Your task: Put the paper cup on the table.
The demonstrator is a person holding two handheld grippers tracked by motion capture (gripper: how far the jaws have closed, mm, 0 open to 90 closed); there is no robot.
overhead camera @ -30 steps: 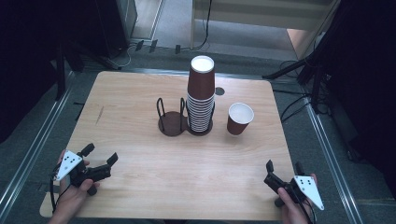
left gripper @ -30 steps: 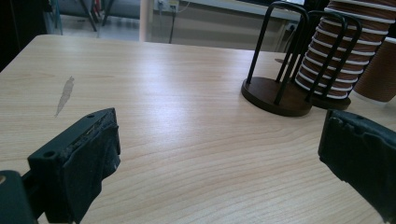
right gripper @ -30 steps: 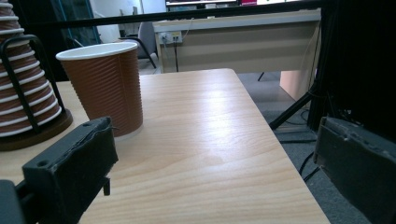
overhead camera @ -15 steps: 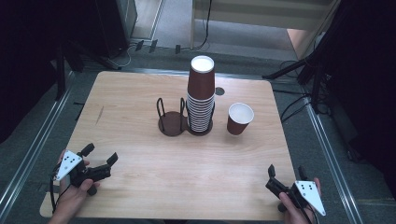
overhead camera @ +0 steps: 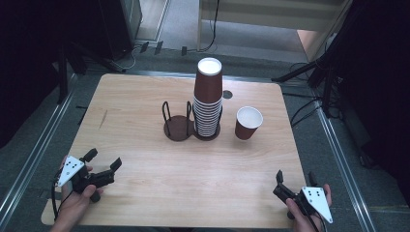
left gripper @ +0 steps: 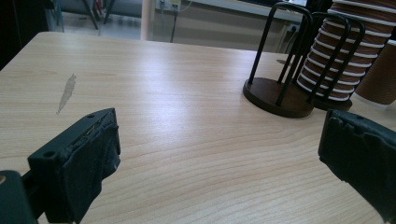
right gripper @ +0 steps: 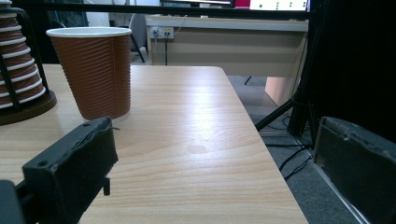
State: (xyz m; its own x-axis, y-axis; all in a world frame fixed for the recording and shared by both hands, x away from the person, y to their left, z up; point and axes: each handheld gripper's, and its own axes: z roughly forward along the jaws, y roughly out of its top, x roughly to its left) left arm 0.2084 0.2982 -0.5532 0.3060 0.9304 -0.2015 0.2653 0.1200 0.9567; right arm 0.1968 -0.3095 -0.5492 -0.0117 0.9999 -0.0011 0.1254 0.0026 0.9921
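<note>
A tall stack of brown ribbed paper cups (overhead camera: 208, 99) stands in one half of a black wire cup holder (overhead camera: 178, 126) at the table's middle; the holder's other half is bare. A single brown cup (overhead camera: 248, 123) stands upright to the right of the stack. My left gripper (overhead camera: 103, 160) rests open at the near left corner, nothing between its jaws; in the left gripper view the holder (left gripper: 280, 91) and the stack (left gripper: 343, 51) lie ahead. My right gripper (overhead camera: 296, 177) is open at the near right edge; in its view the single cup (right gripper: 93, 70) stands ahead to the left.
The wooden table (overhead camera: 145, 179) has a faint grey mark (overhead camera: 103, 119) at its left side and a small dark hole (overhead camera: 227, 94) behind the stack. Metal rails run along both sides of the table. Tripod legs and cables lie on the floor at the right (overhead camera: 309, 106).
My right gripper has drawn back toward the near right edge of the table. The left gripper and the cups have stayed put.
</note>
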